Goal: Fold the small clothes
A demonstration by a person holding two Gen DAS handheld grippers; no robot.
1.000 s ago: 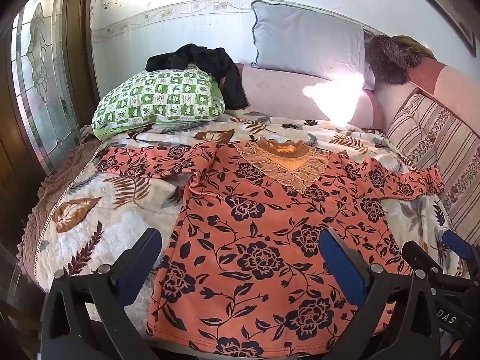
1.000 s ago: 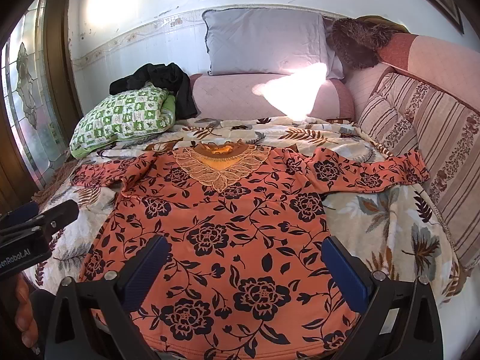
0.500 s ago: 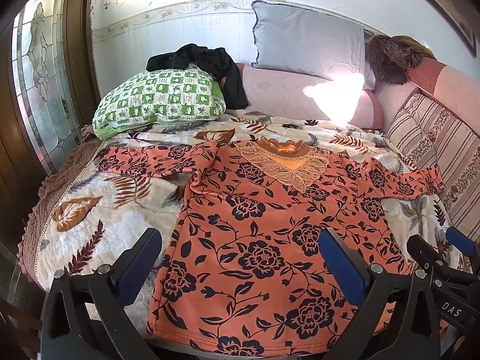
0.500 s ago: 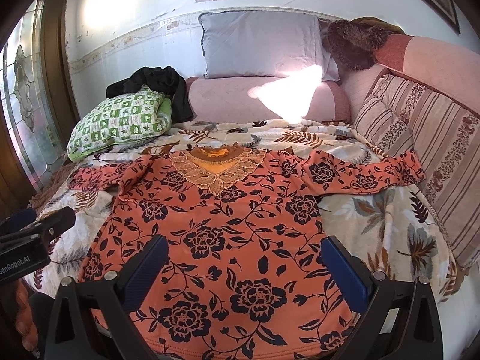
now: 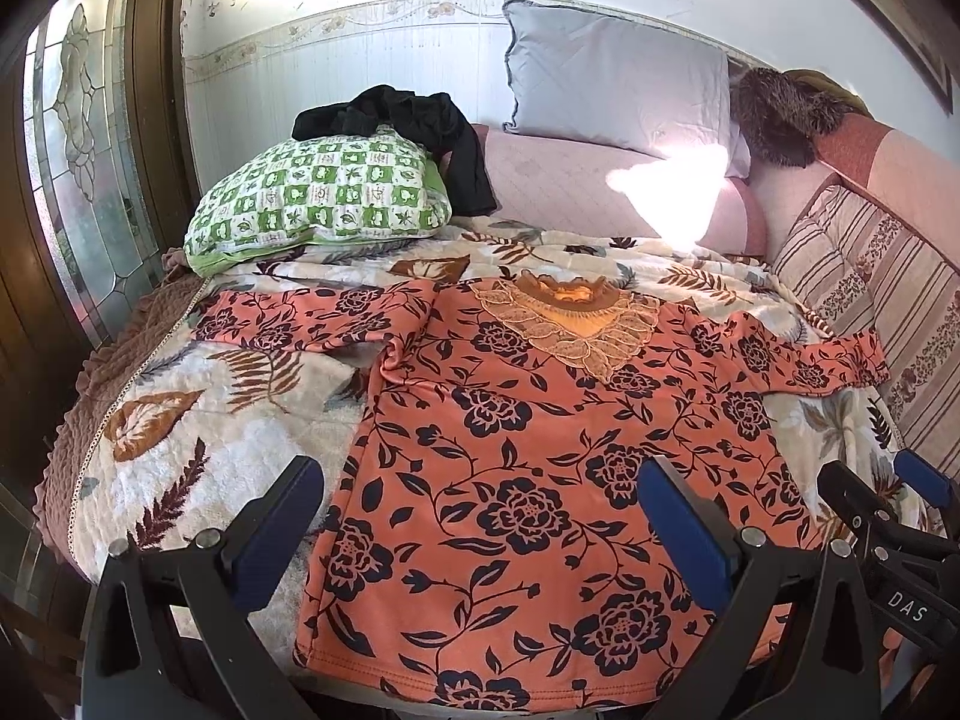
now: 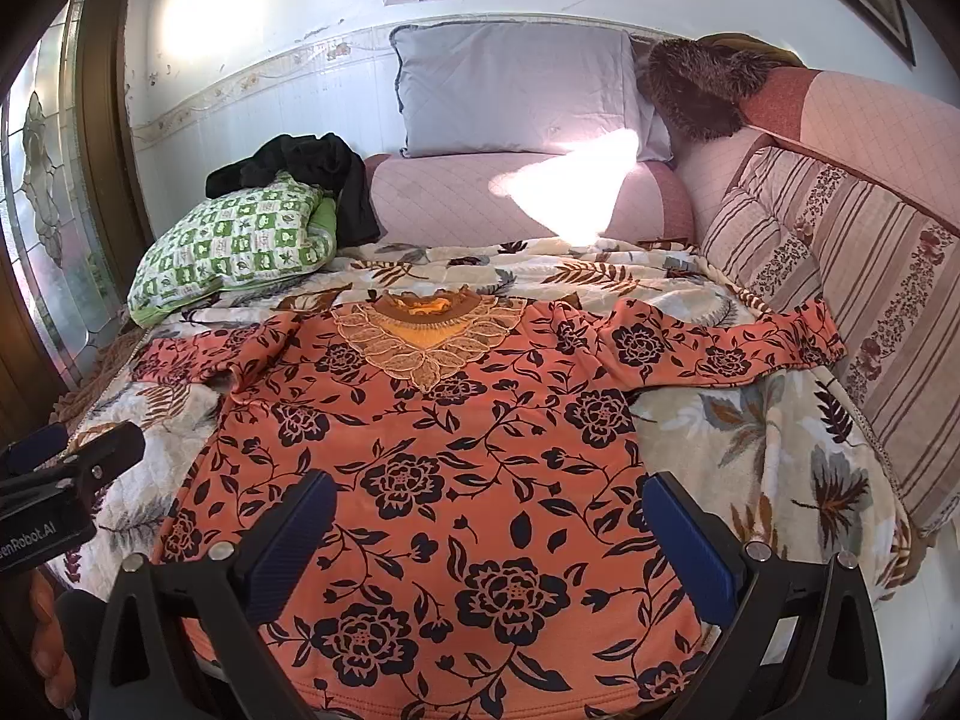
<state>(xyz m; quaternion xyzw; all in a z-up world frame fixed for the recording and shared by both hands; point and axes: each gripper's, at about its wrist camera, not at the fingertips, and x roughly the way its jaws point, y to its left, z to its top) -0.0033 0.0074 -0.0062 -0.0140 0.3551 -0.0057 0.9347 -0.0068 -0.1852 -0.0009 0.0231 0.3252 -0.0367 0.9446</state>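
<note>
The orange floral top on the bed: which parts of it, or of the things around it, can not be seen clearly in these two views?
- Orange floral top: in the left wrist view, the left gripper covers parts of its bottom hem.
- Same hem in the right wrist view: the right gripper covers its corners.
- Black garment: bunched behind the green checked pillow; its type is unclear.
- Top's underside: hidden against the bedspread.

Green checked pillow (image 5: 318, 198) under black garment (image 5: 414, 120), beside grey pillow (image 5: 618, 90).

Two side-by-side low views, seemingly near, facing the same blouse (image 5: 540, 450) (image 6: 444, 480).
</note>
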